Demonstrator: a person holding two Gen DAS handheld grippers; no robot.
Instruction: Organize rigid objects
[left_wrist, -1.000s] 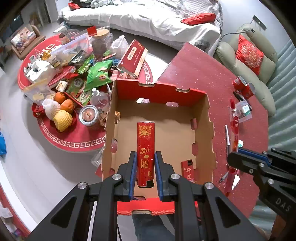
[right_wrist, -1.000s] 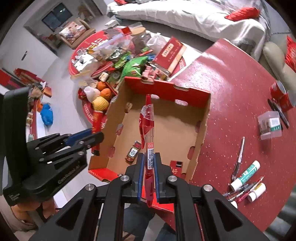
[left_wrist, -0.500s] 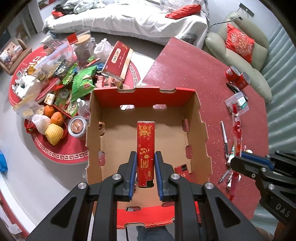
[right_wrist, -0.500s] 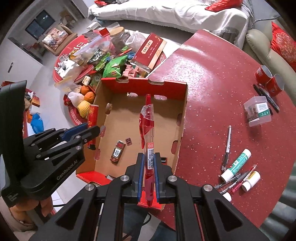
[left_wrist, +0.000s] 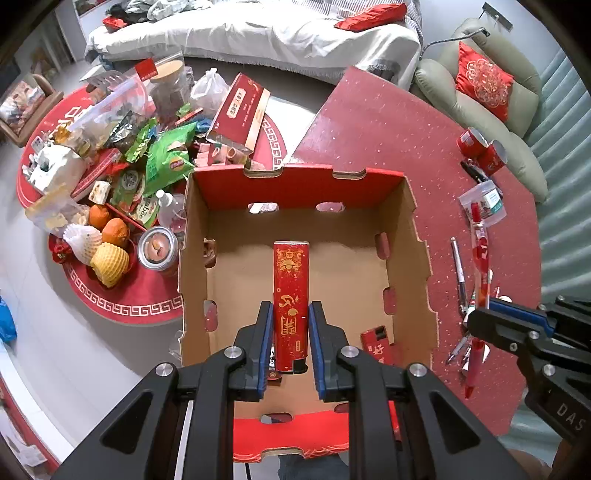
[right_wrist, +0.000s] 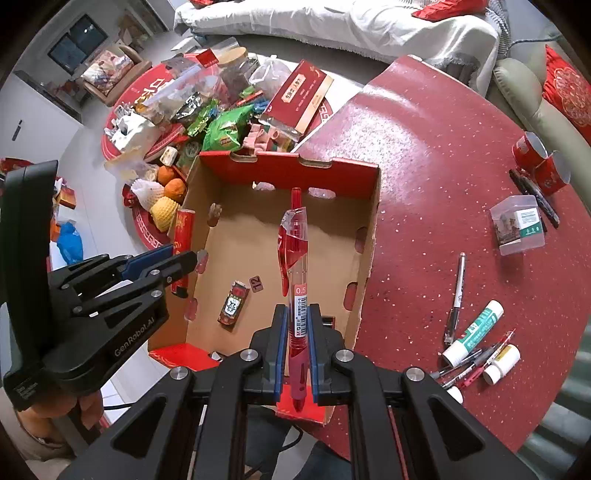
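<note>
My left gripper (left_wrist: 290, 339) is clamped on a slim red box with gold print (left_wrist: 290, 295), which I hold at the centre of the frame, over the open cardboard box (left_wrist: 402, 258). My right gripper (right_wrist: 297, 343) is pinched tight on a red gel pen (right_wrist: 295, 266), also over the box, centre frame. More pens (right_wrist: 458, 291) lie on the red table (right_wrist: 424, 147) at lower right.

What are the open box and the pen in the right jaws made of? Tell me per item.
Box: corrugated cardboard, matte brown inside, red printed outside; die-cut holes show raw edges.
Pen: likely clear plastic barrel tinted red, glossy; the insides show through it.
</note>
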